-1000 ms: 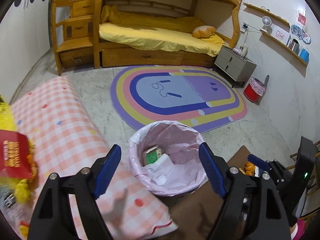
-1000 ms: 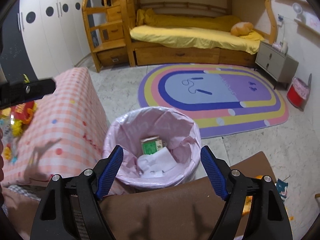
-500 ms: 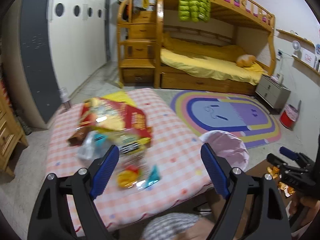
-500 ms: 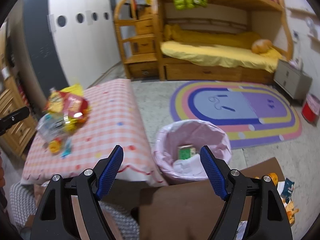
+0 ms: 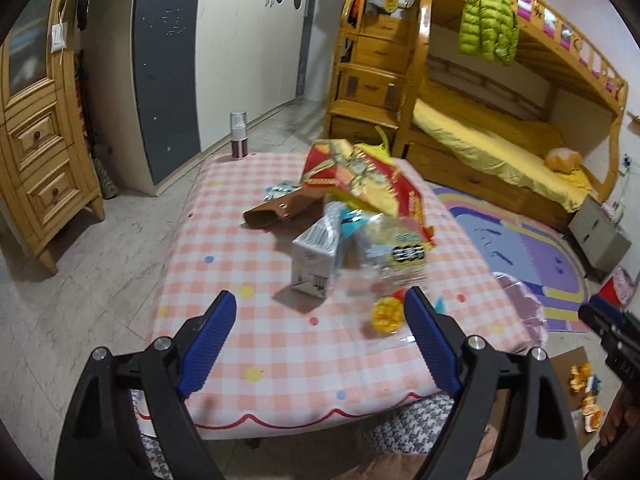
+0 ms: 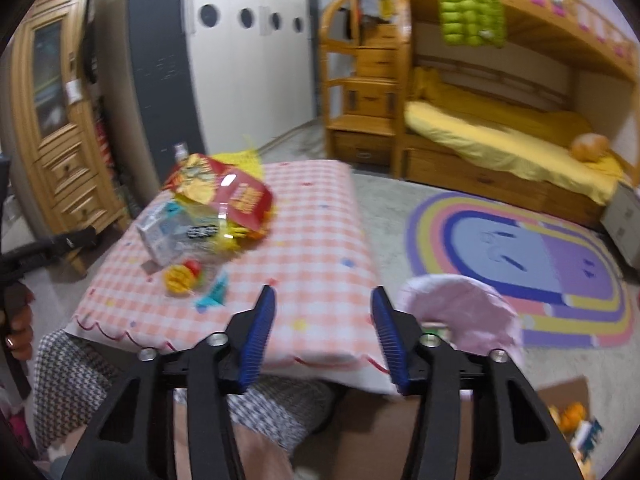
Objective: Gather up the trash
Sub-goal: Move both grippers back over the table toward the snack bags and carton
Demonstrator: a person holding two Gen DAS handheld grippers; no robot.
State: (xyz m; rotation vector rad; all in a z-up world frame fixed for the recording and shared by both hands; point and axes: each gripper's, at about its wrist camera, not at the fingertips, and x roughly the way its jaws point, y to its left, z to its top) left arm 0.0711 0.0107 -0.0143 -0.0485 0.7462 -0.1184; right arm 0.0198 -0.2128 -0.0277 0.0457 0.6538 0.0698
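Observation:
A pile of trash lies on the pink checked table (image 5: 240, 344): a red and yellow snack bag (image 5: 360, 184), a white carton (image 5: 314, 258), a brown flap (image 5: 280, 210), clear wrappers and a yellow-red wrapper (image 5: 386, 312). My left gripper (image 5: 318, 304) hovers open over the table's near side, short of the carton, and its jaws are still widening. My right gripper (image 6: 322, 300) is over the table's near right corner, its jaws closing with nothing between them. The pink-lined bin (image 6: 460, 308) stands just right of it. The snack bag (image 6: 236, 196) and a teal scrap (image 6: 214, 296) lie to its left.
A bottle (image 5: 239, 134) stands at the table's far corner. A wooden cabinet (image 5: 36, 160) is on the left, the bunk bed (image 5: 500, 140) and rainbow rug (image 6: 520, 256) behind. Cardboard with orange scraps (image 5: 584, 376) lies on the floor at right. Houndstooth cloth (image 6: 80, 372) sits below the table edge.
Both views have swung left from the pink bin to the table with the trash pile. The right gripper's jaws have narrowed. The left jaws stayed wide.

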